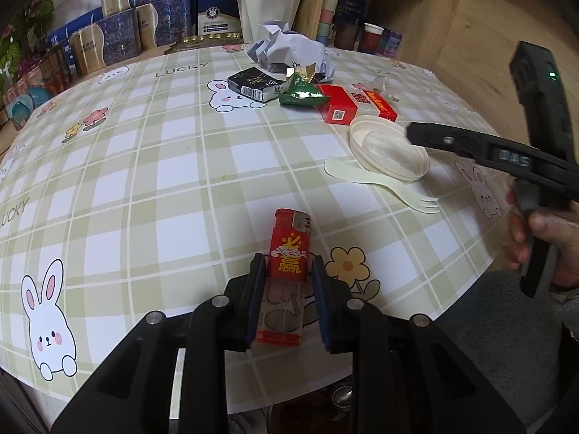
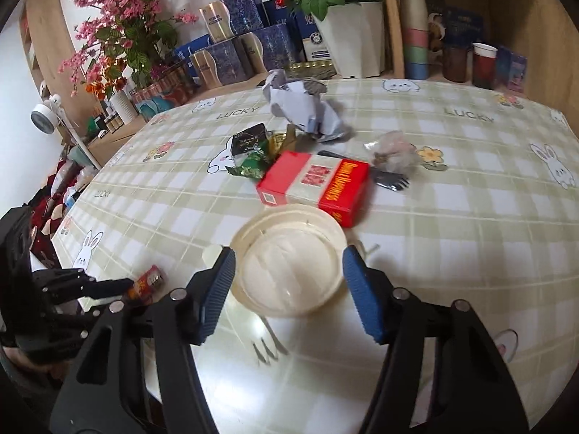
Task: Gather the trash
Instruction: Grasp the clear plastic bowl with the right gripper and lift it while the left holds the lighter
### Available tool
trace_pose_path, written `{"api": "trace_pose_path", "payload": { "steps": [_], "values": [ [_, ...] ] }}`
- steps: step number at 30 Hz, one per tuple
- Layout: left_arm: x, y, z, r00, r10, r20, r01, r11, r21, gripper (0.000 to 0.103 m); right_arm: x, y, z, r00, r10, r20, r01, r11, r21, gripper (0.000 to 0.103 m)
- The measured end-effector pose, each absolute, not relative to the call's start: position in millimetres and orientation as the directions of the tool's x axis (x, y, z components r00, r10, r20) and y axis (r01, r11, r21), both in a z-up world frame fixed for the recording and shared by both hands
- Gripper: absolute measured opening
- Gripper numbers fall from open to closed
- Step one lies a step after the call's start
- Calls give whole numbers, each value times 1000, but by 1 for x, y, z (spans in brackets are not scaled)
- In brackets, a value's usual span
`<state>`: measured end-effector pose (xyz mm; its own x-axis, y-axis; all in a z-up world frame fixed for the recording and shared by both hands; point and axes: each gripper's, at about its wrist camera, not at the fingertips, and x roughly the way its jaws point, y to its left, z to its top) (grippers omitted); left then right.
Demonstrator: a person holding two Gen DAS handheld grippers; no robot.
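My left gripper (image 1: pixel 288 264) is shut on a red lighter (image 1: pixel 287 249), held above the near edge of the checked table (image 1: pixel 163 162). A round white plastic lid (image 2: pixel 289 264) lies flat between the blue pads of my right gripper (image 2: pixel 288 264); the pads stand at its rim on both sides and I see no squeeze. A cream spork (image 1: pixel 380 184) lies beside the lid (image 1: pixel 389 148). Further back lie a red cigarette box (image 2: pixel 311 184), a green wrapper (image 2: pixel 253 164), a black pack (image 2: pixel 249 139), crumpled paper (image 2: pixel 304 108) and a clear plastic bag (image 2: pixel 394 150).
A black fork (image 2: pixel 391 179) lies behind the red box. Blue and gold boxes (image 2: pixel 231 58), a white plant pot (image 2: pixel 356 39) and cups (image 2: pixel 483 65) on a wooden shelf line the table's far side. A person's hand (image 1: pixel 542 231) holds the right tool.
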<state>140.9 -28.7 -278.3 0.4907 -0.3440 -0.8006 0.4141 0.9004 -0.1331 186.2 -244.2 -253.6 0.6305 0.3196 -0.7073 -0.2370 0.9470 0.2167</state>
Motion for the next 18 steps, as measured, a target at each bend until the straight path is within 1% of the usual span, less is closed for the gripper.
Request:
{"api": "trace_pose_path", "payload": {
  "steps": [2,5,7,8,12,15,18],
  "values": [
    [142,-27,-278,486,-354,-799,412,899,-147,25,192,-242,-257,625,304,-719,-230,952,202,47],
    [142,-27,-278,488,-358,-796,412,899,-152,25,199,-243,-262,617,282,-735,-215,959,187,44],
    [142,-28,-278,490,-359,-795,414,898,-151,26,202,-243,-267,607,265,-749,-211,963,170,39],
    [141,-29,-278,489,-362,-793,417,896,-152,27,204,-245,-270,599,266,-755,-203,963,178,34],
    [139,-31,-278,494,-362,-790,430,892,-140,32,207,-248,-272,595,275,-755,-187,961,203,34],
    [137,-34,-279,501,-360,-787,437,890,-129,36,208,-242,-273,588,267,-763,-208,962,176,34],
    [136,-37,-279,507,-349,-788,443,890,-109,38,207,-237,-273,590,259,-765,-229,962,149,34]
  ]
}}
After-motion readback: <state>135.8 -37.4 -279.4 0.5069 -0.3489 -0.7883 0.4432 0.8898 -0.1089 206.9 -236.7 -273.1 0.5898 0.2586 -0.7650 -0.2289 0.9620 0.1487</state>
